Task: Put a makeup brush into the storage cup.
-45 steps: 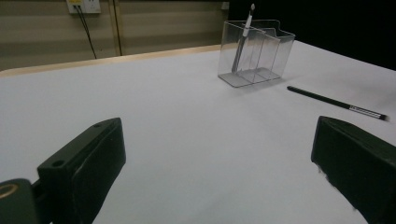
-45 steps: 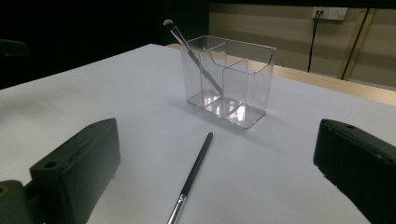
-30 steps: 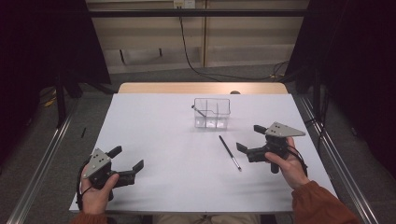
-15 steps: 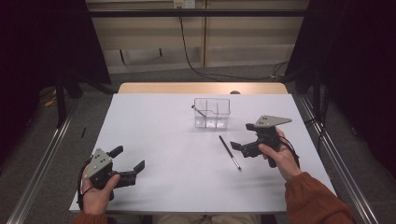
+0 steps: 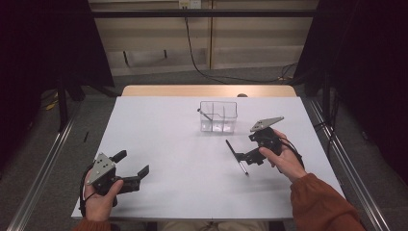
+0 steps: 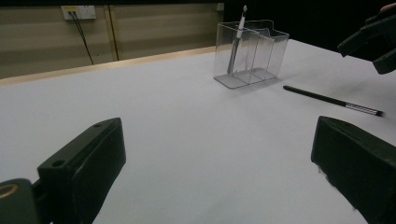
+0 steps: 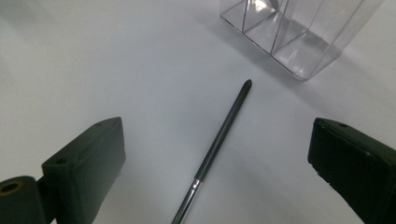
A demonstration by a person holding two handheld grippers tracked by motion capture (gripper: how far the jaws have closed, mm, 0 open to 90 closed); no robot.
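Observation:
A slim black pen (image 5: 236, 156) lies flat on the white table (image 5: 173, 134), right of centre. My right gripper (image 5: 244, 154) hovers open just over it, tilted down. In the right gripper view the pen (image 7: 217, 144) lies between the spread jaws, apart from both. Behind it stands a clear plastic holder (image 5: 219, 116) with compartments; a thin stick (image 6: 236, 37) leans in its left one. My left gripper (image 5: 131, 166) rests open near the front left corner, nothing between its jaws. The left gripper view shows the pen (image 6: 331, 100) and the holder (image 6: 250, 51) far off.
A wooden strip (image 5: 207, 90) borders the table's far edge. Metal rails (image 5: 353, 173) run along both sides on the floor. A cable (image 5: 202, 57) hangs down the back wall. Much of the white tabletop lies bare between the two grippers.
My right gripper has moved left and forward, tipping down over the pen. The left gripper has stayed put. The pen and the holder have not moved.

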